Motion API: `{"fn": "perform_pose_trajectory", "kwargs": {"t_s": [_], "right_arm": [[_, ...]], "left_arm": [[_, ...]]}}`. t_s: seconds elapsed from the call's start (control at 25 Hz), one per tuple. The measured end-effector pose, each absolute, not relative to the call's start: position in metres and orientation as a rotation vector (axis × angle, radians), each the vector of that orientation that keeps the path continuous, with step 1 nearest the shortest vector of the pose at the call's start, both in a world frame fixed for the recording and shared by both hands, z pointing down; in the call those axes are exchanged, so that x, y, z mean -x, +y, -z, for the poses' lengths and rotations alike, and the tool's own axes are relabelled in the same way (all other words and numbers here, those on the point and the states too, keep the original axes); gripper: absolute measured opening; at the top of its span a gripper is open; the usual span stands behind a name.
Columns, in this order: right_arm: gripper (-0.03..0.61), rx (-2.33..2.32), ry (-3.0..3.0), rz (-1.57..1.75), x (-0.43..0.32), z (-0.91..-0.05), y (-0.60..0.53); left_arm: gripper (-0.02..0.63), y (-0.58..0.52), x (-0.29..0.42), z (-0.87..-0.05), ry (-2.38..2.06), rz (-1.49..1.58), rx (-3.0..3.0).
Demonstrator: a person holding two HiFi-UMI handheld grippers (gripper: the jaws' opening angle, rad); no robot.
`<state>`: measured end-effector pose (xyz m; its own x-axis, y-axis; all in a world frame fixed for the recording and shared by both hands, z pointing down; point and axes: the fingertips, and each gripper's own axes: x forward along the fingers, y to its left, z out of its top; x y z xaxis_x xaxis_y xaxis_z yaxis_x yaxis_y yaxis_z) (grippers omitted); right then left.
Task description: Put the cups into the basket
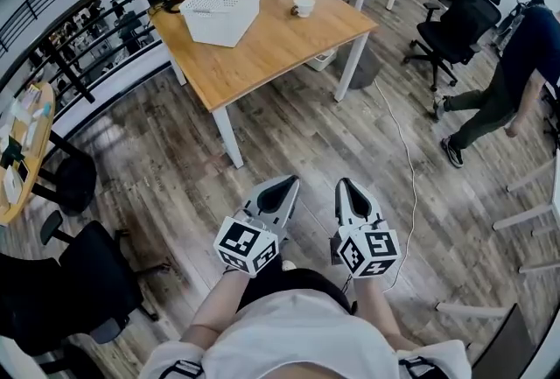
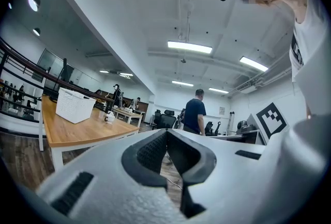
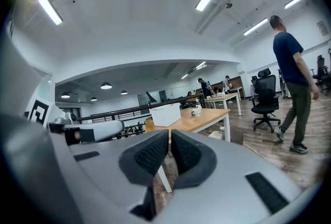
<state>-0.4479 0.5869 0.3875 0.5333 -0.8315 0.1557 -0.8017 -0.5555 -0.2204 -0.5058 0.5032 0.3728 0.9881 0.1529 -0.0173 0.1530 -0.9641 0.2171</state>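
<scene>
Both tongs are pinched closed on nothing: the left gripper (image 1: 282, 186) and the right gripper (image 1: 347, 187) hang over the plank floor, well apart from the light wooden table (image 1: 271, 49). Two small white cups (image 1: 304, 6) stand near its far right edge, beside the white perforated plastic basket (image 1: 223, 8). Arriving with the jaws unopened could knock a cup off that edge, and the white floor cable (image 1: 398, 136) might snag a foot.

Closed tongs (image 2: 166, 133) face the basket (image 2: 75, 105) (cup (image 2: 109, 116), seemingly, beside it).
</scene>
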Motion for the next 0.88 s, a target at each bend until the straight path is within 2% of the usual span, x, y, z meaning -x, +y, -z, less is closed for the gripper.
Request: {"fn": "perform_pose_trajectory", "kwargs": {"t_s": [0.56, 0.88], "right_arm": [[0.014, 2.582, 1.437, 0.400, 0.400, -0.395, 0.566], [0.014, 2.577, 1.432, 0.448, 0.342, -0.407, 0.538]], "left_arm": [[0.009, 0.493, 0.442, -0.380, 0.267, -0.022, -2.891], [0.009, 0.467, 0.375, -0.387, 0.311, -0.034, -2.875]]}}
